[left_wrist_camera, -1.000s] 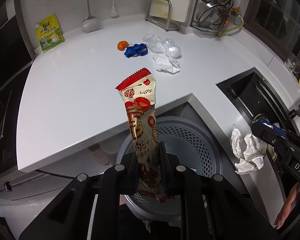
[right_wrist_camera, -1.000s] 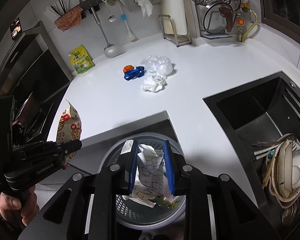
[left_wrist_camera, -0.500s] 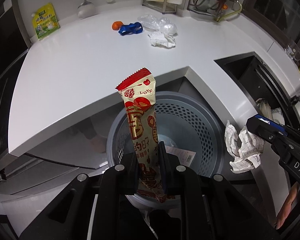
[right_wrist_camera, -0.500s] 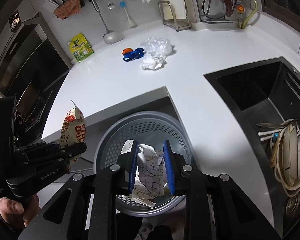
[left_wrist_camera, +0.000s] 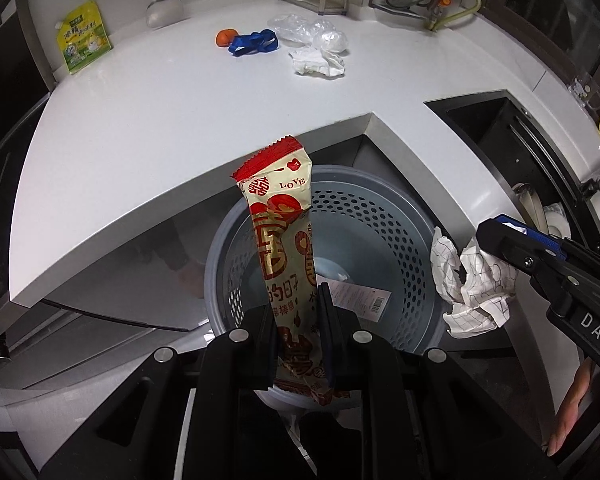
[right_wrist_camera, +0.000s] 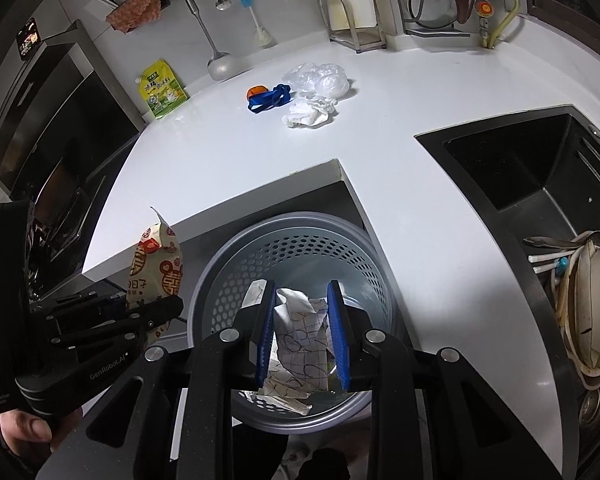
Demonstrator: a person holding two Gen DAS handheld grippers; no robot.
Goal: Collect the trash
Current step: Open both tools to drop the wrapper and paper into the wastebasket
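Observation:
My left gripper (left_wrist_camera: 298, 312) is shut on a long red-and-cream snack wrapper (left_wrist_camera: 282, 232), which stands upright over the grey perforated trash bin (left_wrist_camera: 404, 240). My right gripper (right_wrist_camera: 302, 312) is shut on a crumpled white paper with line patterns (right_wrist_camera: 300, 332), held just above the bin (right_wrist_camera: 220, 276) mouth. Each gripper shows in the other's view: the right gripper (left_wrist_camera: 500, 240) with its paper (left_wrist_camera: 472, 284) at the bin's right rim, the left gripper (right_wrist_camera: 168, 308) with the wrapper (right_wrist_camera: 156, 268) at the bin's left. A receipt (left_wrist_camera: 356, 296) lies at the bin's bottom.
On the white counter (right_wrist_camera: 240, 152) lie an orange item (right_wrist_camera: 256, 91), a blue strap (right_wrist_camera: 272, 98), clear plastic (right_wrist_camera: 320, 80) and a crumpled tissue (right_wrist_camera: 310, 114). A green pouch (right_wrist_camera: 162, 90) leans on the wall. The dark sink (right_wrist_camera: 540, 184) holds dishes (right_wrist_camera: 588, 300) at right.
Both grippers have sunk toward the bin with their loads still held; the bin looks larger and the counter trash has shifted toward the top of both views.

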